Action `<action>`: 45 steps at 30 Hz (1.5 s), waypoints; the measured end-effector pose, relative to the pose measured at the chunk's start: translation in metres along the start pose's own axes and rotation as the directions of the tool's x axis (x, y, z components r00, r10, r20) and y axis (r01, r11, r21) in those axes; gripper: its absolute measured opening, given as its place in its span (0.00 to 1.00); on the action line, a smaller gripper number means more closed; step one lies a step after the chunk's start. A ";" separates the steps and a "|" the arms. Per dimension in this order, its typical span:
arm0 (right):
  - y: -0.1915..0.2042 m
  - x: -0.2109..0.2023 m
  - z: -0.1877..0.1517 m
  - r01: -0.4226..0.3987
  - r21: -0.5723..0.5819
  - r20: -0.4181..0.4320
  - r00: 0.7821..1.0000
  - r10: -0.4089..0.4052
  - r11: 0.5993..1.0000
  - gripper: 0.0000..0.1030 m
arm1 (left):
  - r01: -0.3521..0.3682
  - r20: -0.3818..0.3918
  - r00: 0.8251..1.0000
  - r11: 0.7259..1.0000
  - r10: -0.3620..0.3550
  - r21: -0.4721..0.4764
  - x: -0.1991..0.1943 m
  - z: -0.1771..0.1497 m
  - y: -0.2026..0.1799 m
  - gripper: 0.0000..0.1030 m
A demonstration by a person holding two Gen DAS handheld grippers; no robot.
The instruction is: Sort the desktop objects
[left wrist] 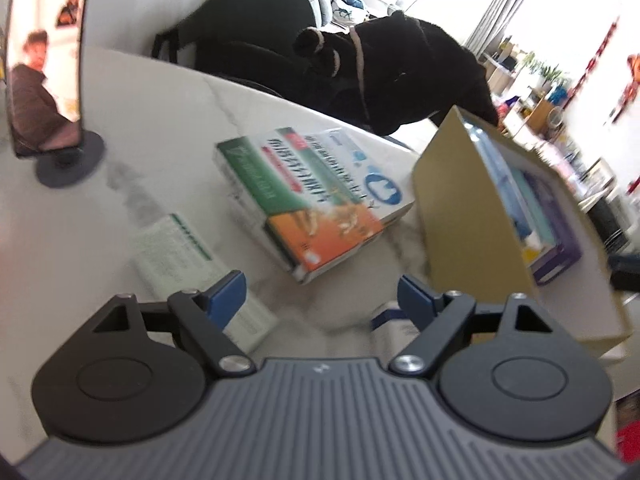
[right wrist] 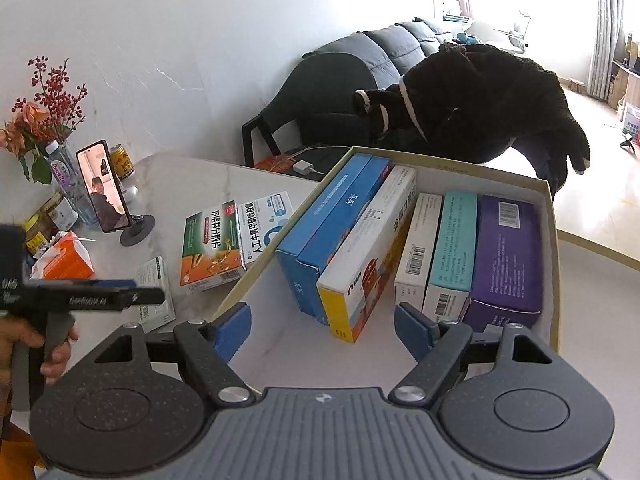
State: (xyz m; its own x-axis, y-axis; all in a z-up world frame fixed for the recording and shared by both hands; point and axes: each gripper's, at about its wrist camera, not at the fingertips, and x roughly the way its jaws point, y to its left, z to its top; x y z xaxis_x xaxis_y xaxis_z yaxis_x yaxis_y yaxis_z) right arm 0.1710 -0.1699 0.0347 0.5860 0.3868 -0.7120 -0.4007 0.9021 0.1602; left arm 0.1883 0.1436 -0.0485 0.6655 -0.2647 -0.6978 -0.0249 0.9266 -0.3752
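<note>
My left gripper (left wrist: 322, 300) is open and hovers low over the white marble table (left wrist: 160, 120). Ahead of it lies a green-and-orange medicine box (left wrist: 308, 208) beside a white-and-blue one (left wrist: 372, 176). A small white-and-green box (left wrist: 180, 256) lies by the left finger, and a small white-and-blue item (left wrist: 386, 320) sits partly hidden under the right finger. My right gripper (right wrist: 324, 332) is open above the cardboard tray (right wrist: 552, 216). Inside the tray stand blue (right wrist: 336, 224), white-and-yellow (right wrist: 368, 256), white (right wrist: 420, 248), teal (right wrist: 454, 248) and purple (right wrist: 506, 256) boxes.
A phone on a round stand (right wrist: 104, 188), a flower vase (right wrist: 44, 128), a can (right wrist: 120, 160), bottles and an orange carton (right wrist: 64, 260) crowd the table's far left. A hand (right wrist: 56, 356) holds the left tool. A chair draped with a black coat (right wrist: 480, 96) stands behind the table.
</note>
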 end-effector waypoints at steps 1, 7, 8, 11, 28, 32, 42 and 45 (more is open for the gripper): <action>0.000 0.000 0.000 -0.005 -0.003 0.000 1.000 0.005 1.000 0.80 | 0.027 -0.006 1.000 0.999 -0.027 -0.035 0.004 0.002 0.002 0.81; -0.004 -0.001 -0.001 -0.016 -0.010 0.011 1.000 0.017 1.000 0.82 | 0.099 -0.019 0.994 0.972 -0.105 -0.215 0.025 0.002 0.012 0.73; -0.004 -0.001 -0.001 -0.018 -0.011 0.013 1.000 0.018 1.000 0.82 | 0.102 -0.020 0.994 0.965 -0.110 -0.243 0.029 0.001 0.015 0.73; -0.005 -0.003 -0.004 -0.021 -0.013 0.015 1.000 0.021 1.000 0.82 | 0.116 -0.024 0.991 0.939 -0.130 -0.323 0.040 -0.002 0.022 0.70; 0.001 0.000 -0.012 -0.034 -0.021 0.006 0.999 0.034 0.999 0.83 | 0.140 0.055 0.990 0.837 -0.130 -0.529 0.050 -0.015 0.040 0.35; 0.005 0.001 -0.013 -0.036 -0.023 0.004 0.999 0.036 0.999 0.83 | 0.152 0.072 0.988 0.837 -0.134 -0.525 0.043 -0.016 0.037 0.29; 0.019 -0.002 -0.010 -0.041 -0.039 0.009 0.999 0.041 0.998 0.83 | 0.147 0.118 0.987 0.911 -0.109 -0.385 0.021 -0.009 0.017 0.16; 0.025 -0.002 -0.010 -0.045 -0.047 0.009 0.999 0.046 0.998 0.83 | 0.125 0.133 0.987 0.944 -0.087 -0.307 0.012 -0.008 0.009 0.16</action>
State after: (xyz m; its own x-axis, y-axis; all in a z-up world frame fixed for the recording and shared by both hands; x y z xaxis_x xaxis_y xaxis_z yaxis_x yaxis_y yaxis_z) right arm 0.1525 -0.1497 0.0334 0.5732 0.4294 -0.6979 -0.4597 0.8735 0.1600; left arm 0.1896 0.1470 -0.0652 0.7586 -0.3064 -0.5750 -0.1695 0.7593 -0.6283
